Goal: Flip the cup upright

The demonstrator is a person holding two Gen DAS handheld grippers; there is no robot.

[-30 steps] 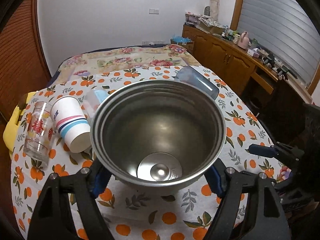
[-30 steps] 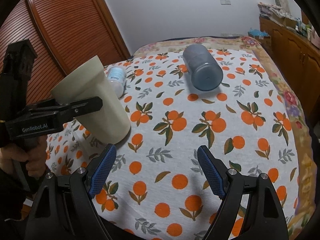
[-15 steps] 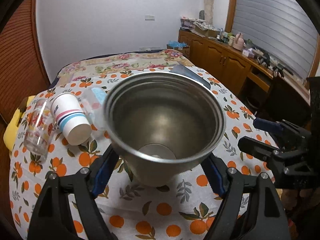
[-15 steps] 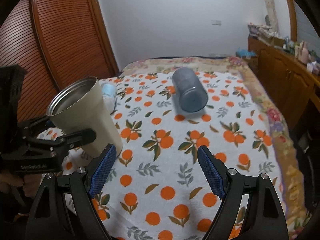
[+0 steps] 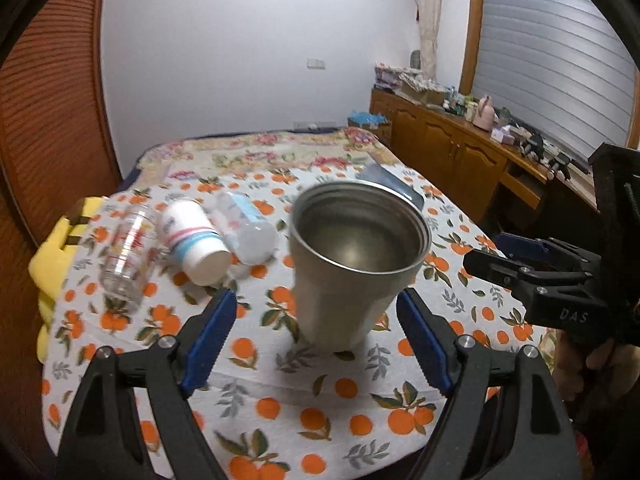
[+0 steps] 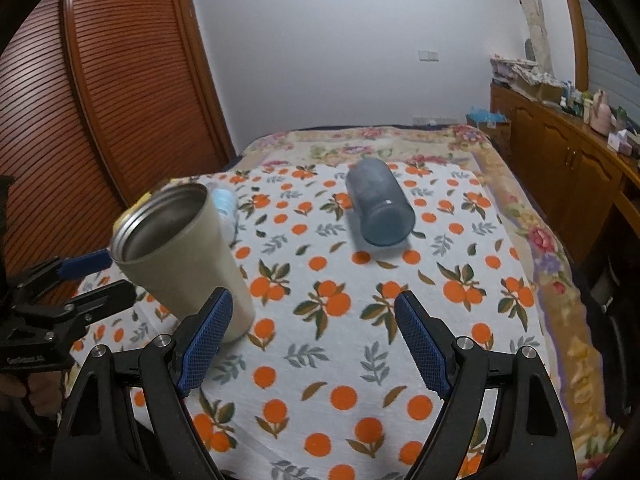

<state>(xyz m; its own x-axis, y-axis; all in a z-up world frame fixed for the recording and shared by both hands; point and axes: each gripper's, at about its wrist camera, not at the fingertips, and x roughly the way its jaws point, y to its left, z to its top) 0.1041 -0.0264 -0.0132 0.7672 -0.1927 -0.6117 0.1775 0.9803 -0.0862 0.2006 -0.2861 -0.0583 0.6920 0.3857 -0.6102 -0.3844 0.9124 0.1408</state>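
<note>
A cream steel tumbler point(image 5: 352, 264) stands upright on the orange-print tablecloth point(image 5: 280, 400), mouth up; it also shows in the right wrist view point(image 6: 188, 264). My left gripper point(image 5: 316, 340) is open, drawn back from the tumbler, with its blue pads apart on either side and not touching. My right gripper point(image 6: 312, 344) is open and empty over the cloth, to the right of the tumbler. The left gripper shows at the left edge of the right wrist view point(image 6: 76, 284).
A grey-blue cup point(image 6: 378, 208) lies on its side at the far middle. A striped paper cup point(image 5: 194, 244), a clear glass point(image 5: 126, 252) and a plastic bottle point(image 5: 248, 228) lie on their sides at the left. A yellow item point(image 5: 52, 256) is at the left edge.
The left gripper stood the tumbler on the cloth, opened and pulled back from it. The right gripper rose and drew back slightly.
</note>
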